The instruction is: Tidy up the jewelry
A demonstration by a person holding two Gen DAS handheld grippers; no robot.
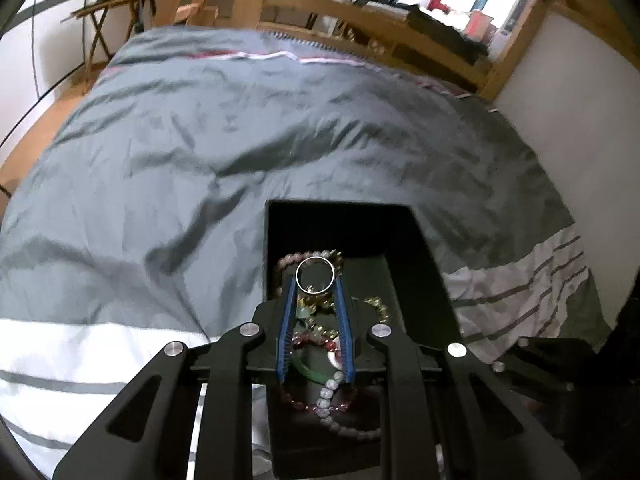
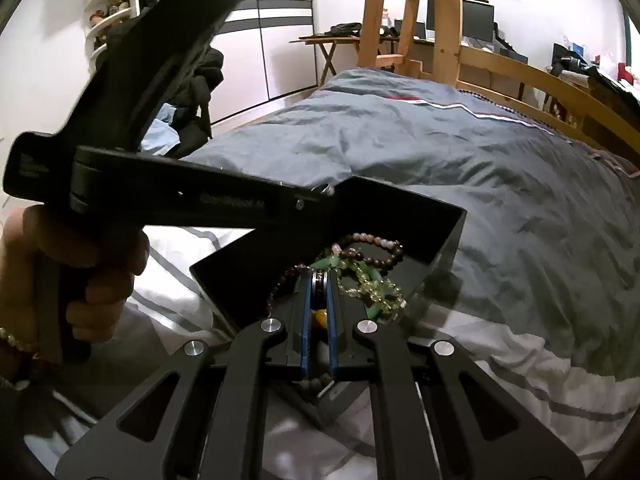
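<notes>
Where the left gripper (image 1: 315,280) meets its load, the blue-lined jaws stand a little apart, closed just enough to pinch a silver ring (image 1: 315,276) by its two sides, so that the hoop faces the camera, held above the far end of the box (image 1: 340,224). The right gripper (image 2: 319,280) has its jaws drawn nearly together on a small dark, round piece (image 2: 319,278); it looks like a ring or bead seen edge-on, but what it is I cannot tell. A yellow bit (image 2: 319,315) shows low between the right jaws, and whether it is held or only lies beneath them is unclear.

Below both jaws sits the open black box, resting on the bed (image 1: 240,140). Inside it lies a tangle of beaded bracelets: a pink one (image 1: 290,258) at the far wall, a dark red one (image 1: 316,340), a pale grey one (image 1: 328,396) nearer the camera, yellow-green beads (image 2: 374,284) and a brown strand (image 2: 380,244). In the right view the left gripper's black body crosses above the box, gripped by a hand (image 2: 80,280).

As a judgement: most of the jewelry seems gathered into the box already, and none lies loose on the cover in either view. What looks left is setting down the two held pieces, and perhaps untangling the heap, which is not sorted at all.
</notes>
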